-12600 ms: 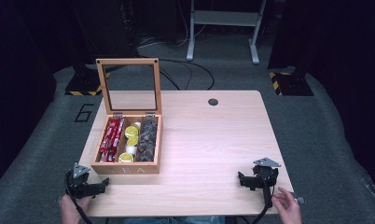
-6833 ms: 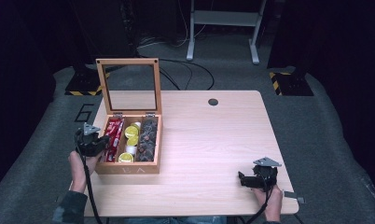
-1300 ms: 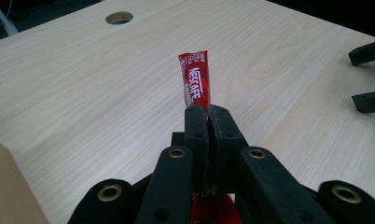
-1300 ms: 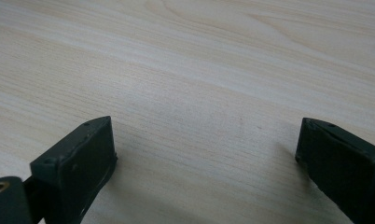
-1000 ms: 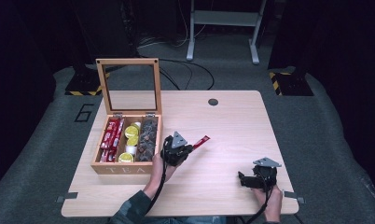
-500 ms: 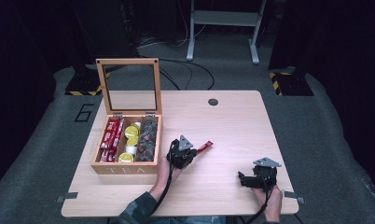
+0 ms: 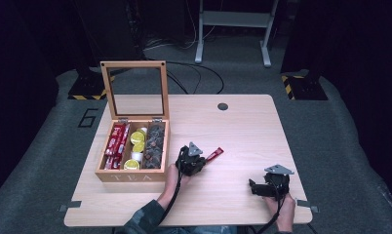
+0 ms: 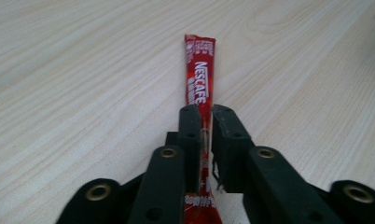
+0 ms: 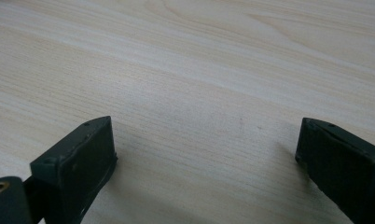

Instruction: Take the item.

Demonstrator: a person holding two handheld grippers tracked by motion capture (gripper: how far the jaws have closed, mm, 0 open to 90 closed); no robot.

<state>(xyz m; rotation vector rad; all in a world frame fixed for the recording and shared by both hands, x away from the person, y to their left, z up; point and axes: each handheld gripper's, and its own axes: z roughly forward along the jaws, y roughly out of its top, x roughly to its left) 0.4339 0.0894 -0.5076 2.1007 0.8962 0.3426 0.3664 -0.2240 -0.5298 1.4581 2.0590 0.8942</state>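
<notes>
Left gripper pinched a red Nescafe stick low over mid-table, likely to lay it flat. Right gripper rested spread near the front right corner, idle.

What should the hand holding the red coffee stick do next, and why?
Probably open the left gripper and let go. Its jaws are shut on the red Nescafe stick, which lies low and flat along the bare wooden table, beside the open tea box. The right gripper sits open and idle, so nothing waits to take it.
</notes>
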